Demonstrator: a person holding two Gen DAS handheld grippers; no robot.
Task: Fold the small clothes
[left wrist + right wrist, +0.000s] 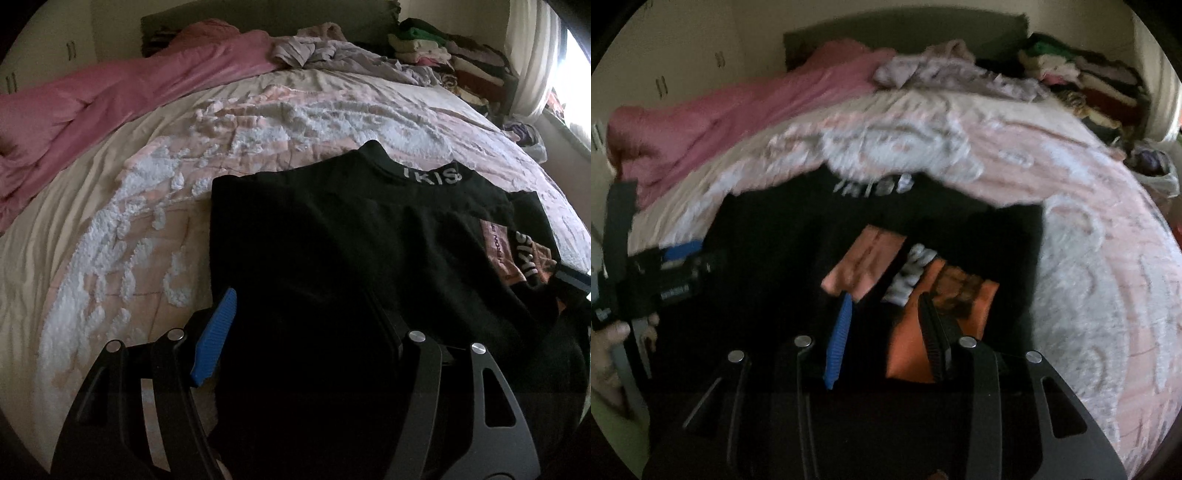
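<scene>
A small black top (351, 236) with white lettering on its collar and an orange and pink print lies on the bed, partly folded. It also shows in the right wrist view (798, 236), blurred. My left gripper (306, 317) is open over the top's near left part; its blue left finger pad (216, 336) shows, its right finger is lost against the dark cloth. My right gripper (886, 332) is open over the orange print (912, 354), with cloth between its fingers. The left gripper also shows in the right wrist view (665, 280) at the top's left edge.
The top lies on a pink and white textured bedspread (229, 147). A pink blanket (122, 96) lies along the far left. A lilac crumpled garment (332, 51) and a pile of folded clothes (454, 55) sit at the head of the bed. A window is at right.
</scene>
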